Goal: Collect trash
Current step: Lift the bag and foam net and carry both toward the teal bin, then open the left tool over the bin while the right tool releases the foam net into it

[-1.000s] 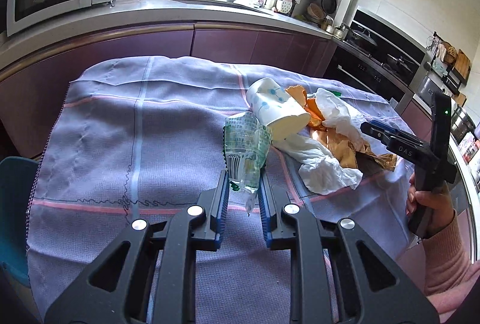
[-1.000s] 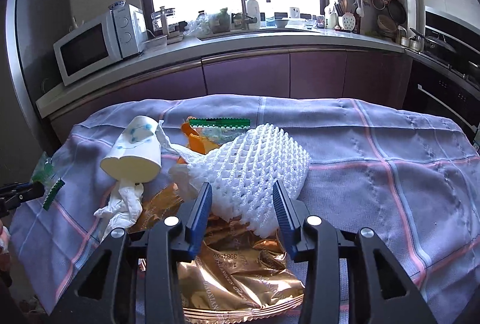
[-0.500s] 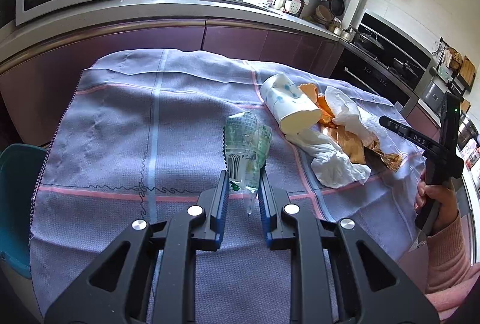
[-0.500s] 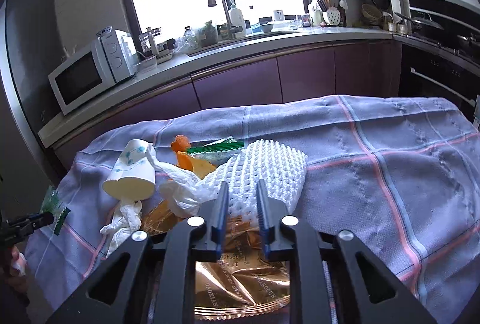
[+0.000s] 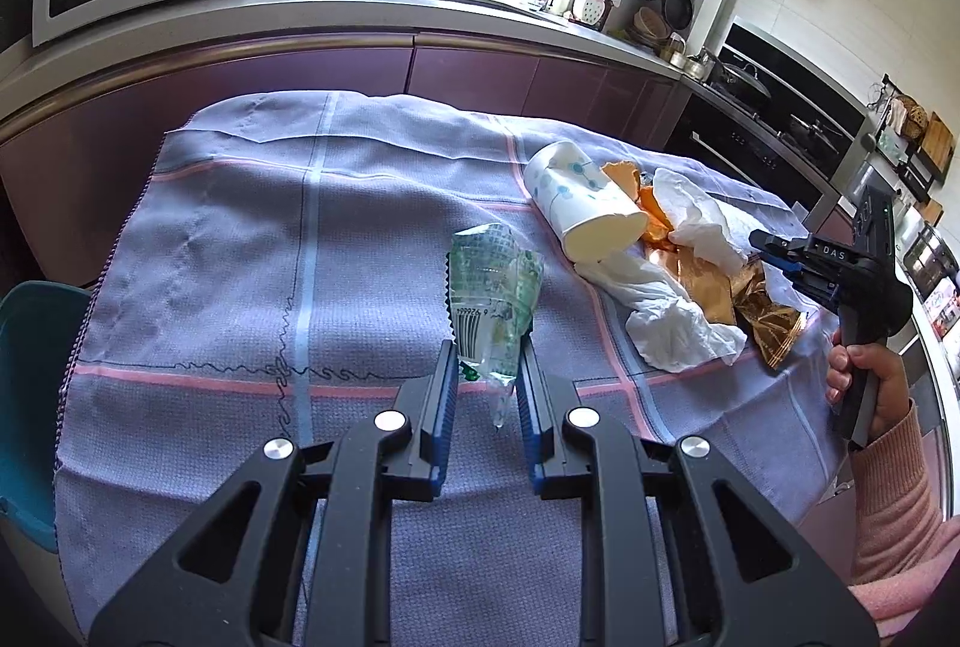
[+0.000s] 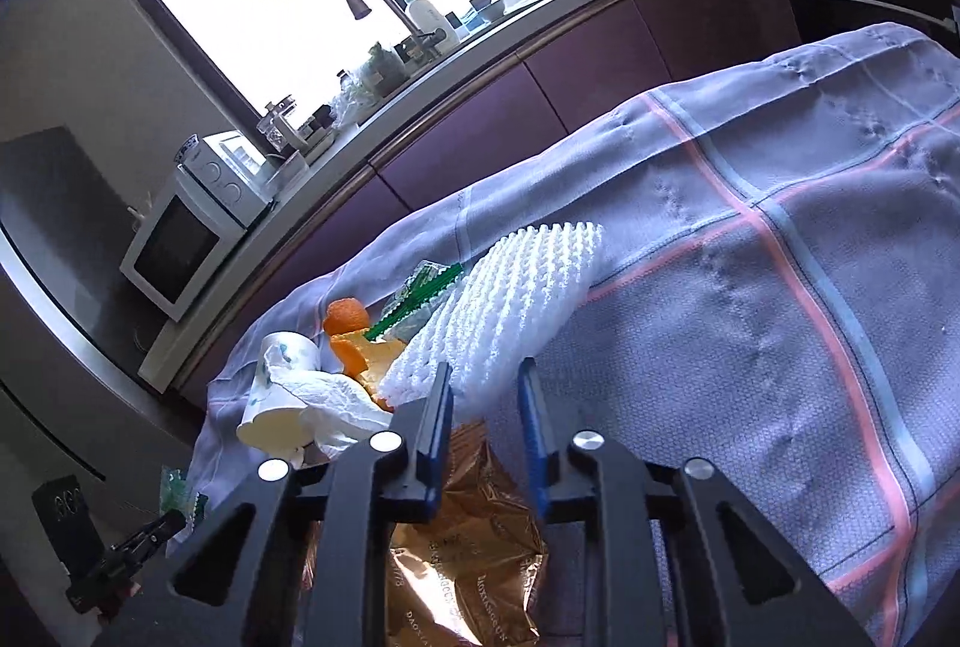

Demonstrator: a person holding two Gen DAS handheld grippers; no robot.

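The left tool (image 5: 483,386) is shown closed on the lower end of a crumpled green-and-clear plastic wrapper (image 5: 492,299), whose barcode panel stands just ahead of the tips, above the checked cloth of the table (image 5: 252,251). Ahead and to the right of this tool, a white paper cup (image 5: 579,203) lies on its side, its mouth turned toward the tool. Orange peel (image 5: 651,215) and crumpled white tissue (image 5: 672,299) are seen touching the cup, with a gold foil bag (image 5: 762,323) beyond them.

The right tool (image 6: 483,407) is seen rolled to one side, with its jaws having just been closing. The near edge of a white foam net sleeve (image 6: 516,293) lies at the tips, between the jaws; whether the pads press on it cannot be told. The gold foil bag (image 6: 468,545) lies directly beneath this tool. To the left of the tips are the tissue (image 6: 336,401), the orange peel (image 6: 348,329) and the cup (image 6: 276,389); a second green wrapper (image 6: 420,293) rests just beyond the sleeve, touching it.

In the left view the right tool (image 5: 774,251) is gripped by a hand (image 5: 864,377) in a pink sleeve (image 5: 894,515).
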